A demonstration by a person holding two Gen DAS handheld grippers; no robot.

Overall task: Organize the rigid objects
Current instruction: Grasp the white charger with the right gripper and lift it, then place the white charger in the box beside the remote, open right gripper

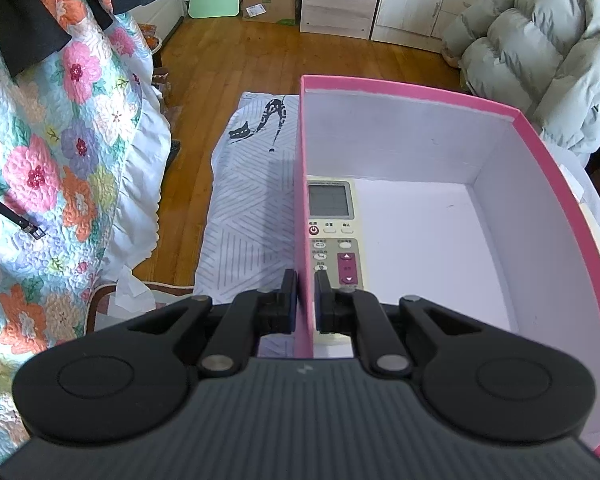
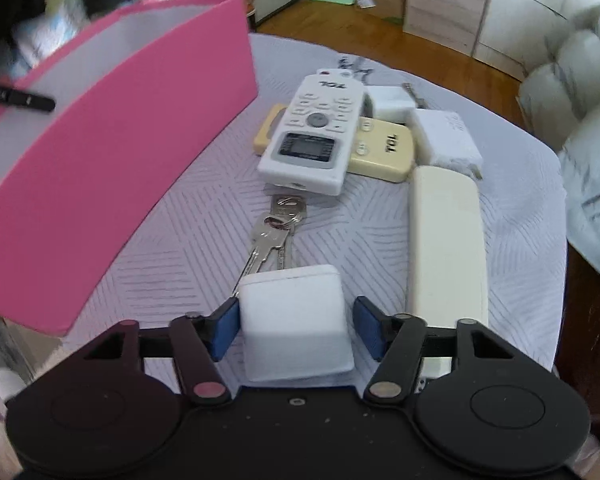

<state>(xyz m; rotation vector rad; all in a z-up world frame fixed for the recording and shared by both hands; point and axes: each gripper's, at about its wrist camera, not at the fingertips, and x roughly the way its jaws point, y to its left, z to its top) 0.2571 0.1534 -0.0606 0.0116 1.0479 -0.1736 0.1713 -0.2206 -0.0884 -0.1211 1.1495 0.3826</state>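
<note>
Your left gripper (image 1: 305, 300) is clamped on the near left wall of the pink cardboard box with the white inside (image 1: 532, 148), one finger outside, one inside. Just past the inner finger, a cream remote control with a grey screen and a magenta rocker (image 1: 333, 236) lies flat on the box floor along that left wall; the rest of the floor to its right is bare, out to the far and right walls. Your right gripper (image 2: 296, 328) has its blue pads (image 2: 225, 330) apart on either side of a small white square block (image 2: 294, 320); the left pad sits at the block's side, the right one shows a gap. Beside it on the right lies a long cream handset-shaped piece (image 2: 446, 248), close to that right finger. Just beyond the block are silver keys on a ring (image 2: 274, 236), then a white TCL remote (image 2: 312, 140) stacked over a yellowish TCL remote (image 2: 384, 148), with white adapters (image 2: 446, 140) behind. The box stands to the left on the grey-patterned tablecloth (image 2: 172, 240), and bare cloth lies between it and the pile.
</note>
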